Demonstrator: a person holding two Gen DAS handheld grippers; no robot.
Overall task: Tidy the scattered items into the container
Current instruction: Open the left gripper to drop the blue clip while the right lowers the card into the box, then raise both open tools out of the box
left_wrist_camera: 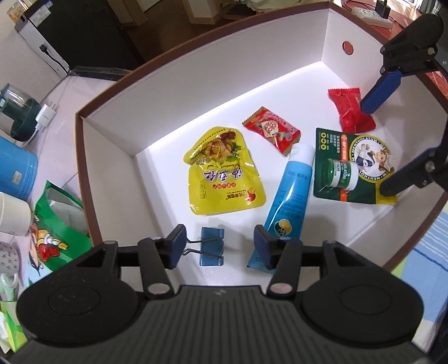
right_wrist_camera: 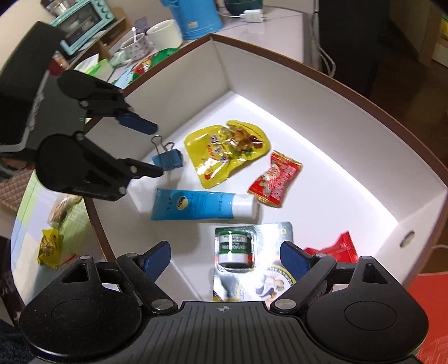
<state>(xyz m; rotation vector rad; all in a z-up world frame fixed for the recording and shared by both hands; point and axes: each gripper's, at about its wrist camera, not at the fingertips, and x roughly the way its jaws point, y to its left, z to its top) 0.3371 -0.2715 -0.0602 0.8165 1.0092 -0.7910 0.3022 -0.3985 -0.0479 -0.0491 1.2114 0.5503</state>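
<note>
Overhead, both empty: left gripper (left_wrist_camera: 219, 246) spread wide above binder clip (left_wrist_camera: 212, 246) (untouched), right gripper (right_wrist_camera: 225, 259) likewise splayed.

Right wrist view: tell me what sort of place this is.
Most likely a home kitchen or dining corner. A mint toaster oven stands at the back, mugs and a blue jug crowd the pale counter, and a plugged charger lies behind the white box being filled.
</note>
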